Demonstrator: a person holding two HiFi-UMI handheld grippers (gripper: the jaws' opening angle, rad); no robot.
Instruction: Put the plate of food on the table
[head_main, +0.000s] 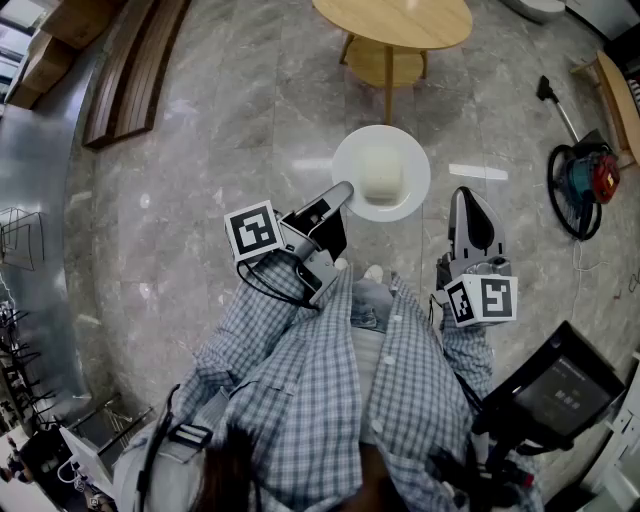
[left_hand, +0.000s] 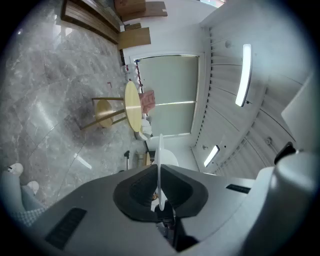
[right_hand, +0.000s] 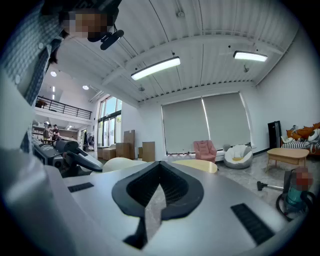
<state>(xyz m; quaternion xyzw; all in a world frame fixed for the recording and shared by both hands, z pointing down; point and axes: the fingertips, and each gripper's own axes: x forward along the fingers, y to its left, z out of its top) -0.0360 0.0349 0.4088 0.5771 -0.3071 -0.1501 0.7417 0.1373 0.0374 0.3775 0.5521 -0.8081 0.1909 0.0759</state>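
A white plate (head_main: 400, 195) with a pale block of food (head_main: 380, 174) on it hangs over the marble floor in front of me. My left gripper (head_main: 345, 189) is shut on the plate's near-left rim. In the left gripper view the plate (left_hand: 161, 147) shows edge-on as a thin white line pinched between the jaws (left_hand: 159, 172). My right gripper (head_main: 466, 196) is to the right of the plate, apart from it and shut on nothing (right_hand: 160, 163). The round wooden table (head_main: 395, 20) stands farther ahead (right_hand: 197, 164).
A vacuum cleaner (head_main: 583, 180) lies on the floor to the right. Wooden slats (head_main: 130, 70) lie at the upper left, and a black device (head_main: 560, 392) sits at my lower right. A pink armchair (right_hand: 205, 149) and a low wooden table (right_hand: 286, 154) stand far off.
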